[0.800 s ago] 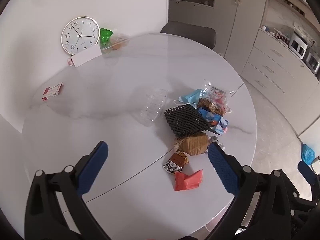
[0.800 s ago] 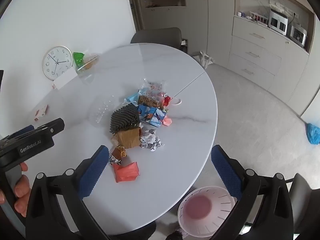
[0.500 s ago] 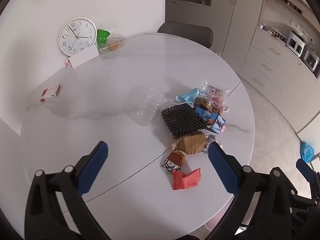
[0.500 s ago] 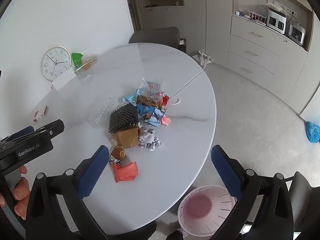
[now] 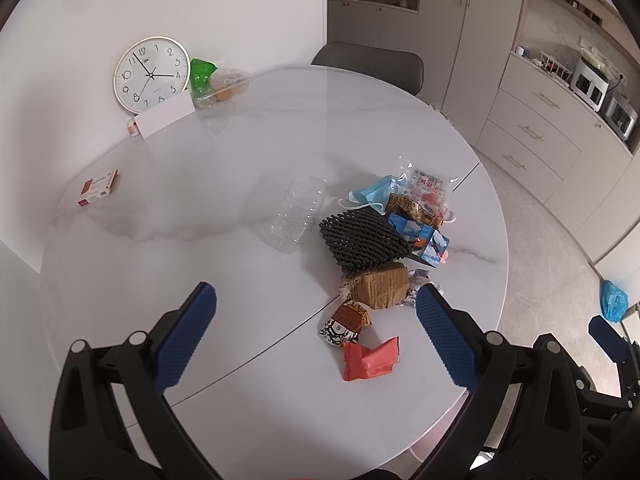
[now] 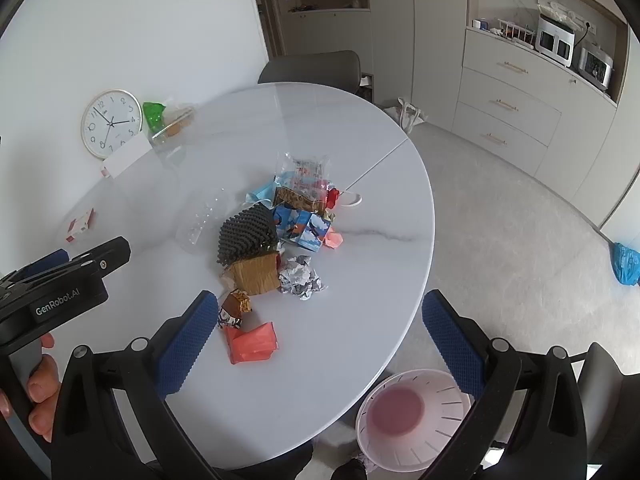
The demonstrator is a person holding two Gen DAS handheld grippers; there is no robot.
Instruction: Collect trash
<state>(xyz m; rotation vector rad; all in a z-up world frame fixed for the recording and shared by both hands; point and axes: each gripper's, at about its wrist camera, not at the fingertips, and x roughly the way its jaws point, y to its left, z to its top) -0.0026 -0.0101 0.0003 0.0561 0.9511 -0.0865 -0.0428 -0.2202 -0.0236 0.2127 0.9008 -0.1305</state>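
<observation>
Both grippers are drifting slightly back and up from the counter (image 5: 248, 152), so nothing is being collected yet. The left gripper (image 5: 316, 312) and right gripper (image 6: 320, 316) are hanging wide open and empty over the near edge, the trash pile (image 6: 276, 240) lying mid-counter, the pink bin (image 6: 412, 412) waiting on the floor below.

"GenRobot.AI" — left gripper (image 6: 60, 280); clock (image 5: 152, 74) numerals 1–12
</observation>
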